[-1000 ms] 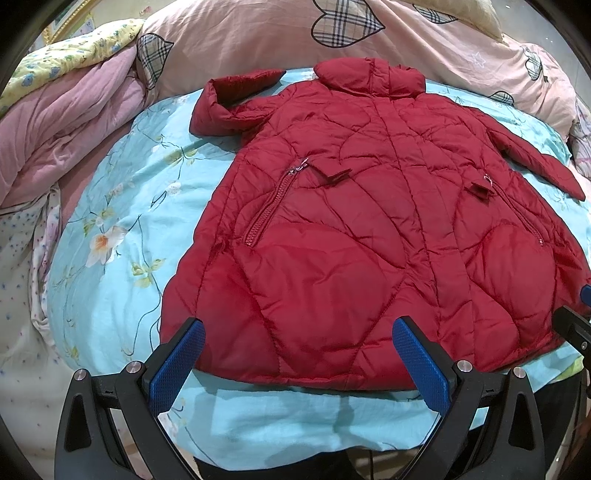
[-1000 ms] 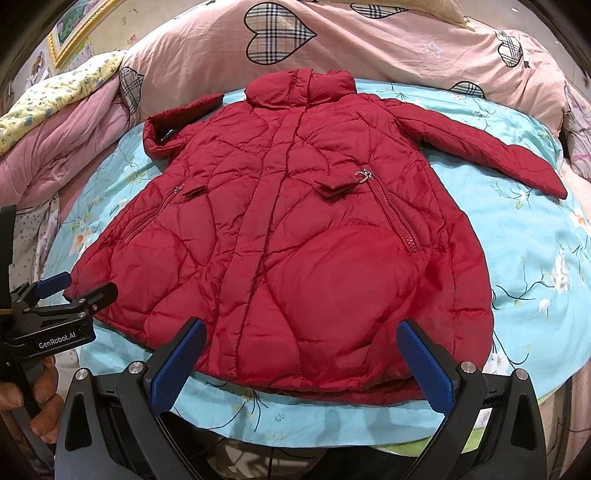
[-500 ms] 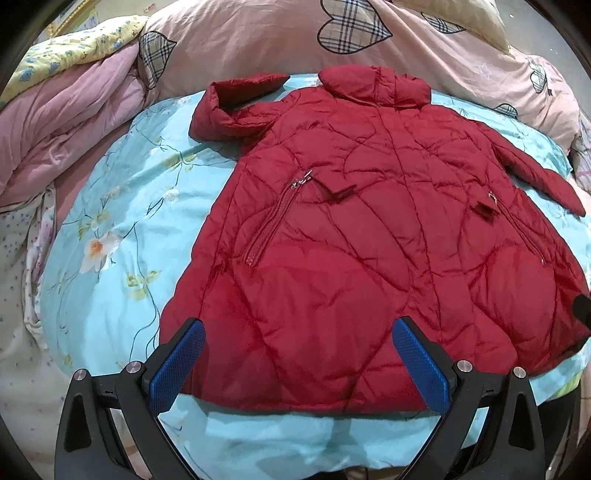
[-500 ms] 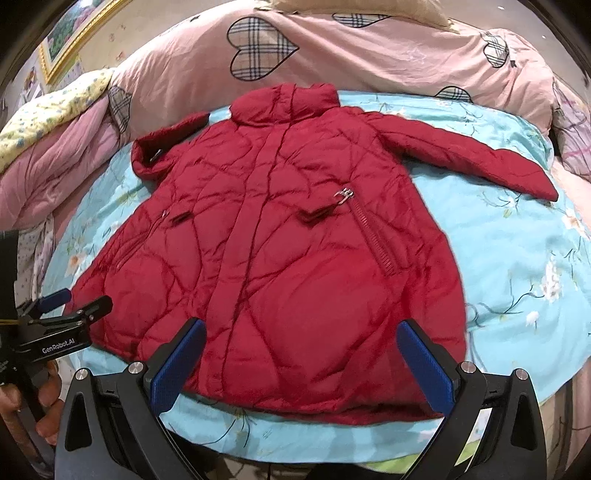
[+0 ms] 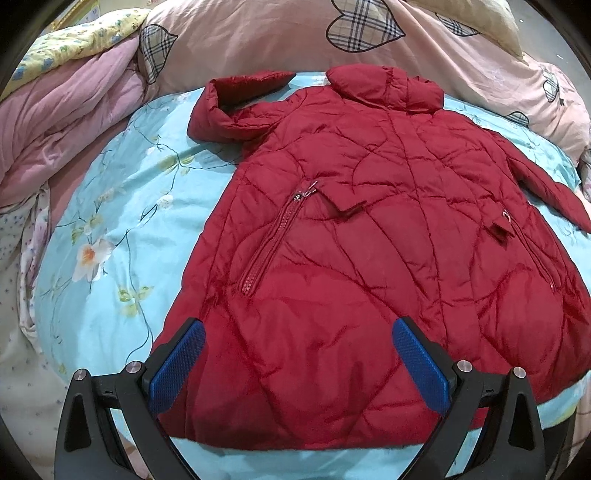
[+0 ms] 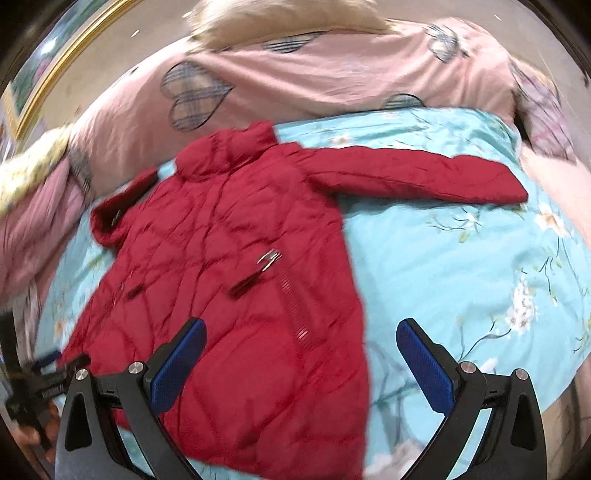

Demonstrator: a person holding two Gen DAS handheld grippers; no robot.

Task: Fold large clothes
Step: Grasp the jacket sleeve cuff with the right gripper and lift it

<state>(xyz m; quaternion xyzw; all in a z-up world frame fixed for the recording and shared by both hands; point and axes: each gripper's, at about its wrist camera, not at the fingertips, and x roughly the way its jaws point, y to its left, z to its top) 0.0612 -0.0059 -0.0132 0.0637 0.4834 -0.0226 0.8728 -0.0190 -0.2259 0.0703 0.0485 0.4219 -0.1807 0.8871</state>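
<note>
- Bed [image 5: 110, 229] with a light blue flowered sheet fills both views; a pink quilt [image 5: 258, 33] with checked hearts is bunched along the top of the frame.
- Red padded coat [image 5: 369, 258] lies front-up in the centre, unfolded. One sleeve [image 6: 413, 177] stretches to the upper right of the right wrist view; the other sleeve [image 5: 236, 103] is doubled back at upper left.
- Risk: slippery, puffy fabric may spring open or slide once folded.
- Left tongs [image 5: 299, 365] stand wide and empty over the hem.
- Right tongs [image 6: 301, 365] stand wide and empty; that view is blurred, so a hasty grab could miss the edge.
</note>
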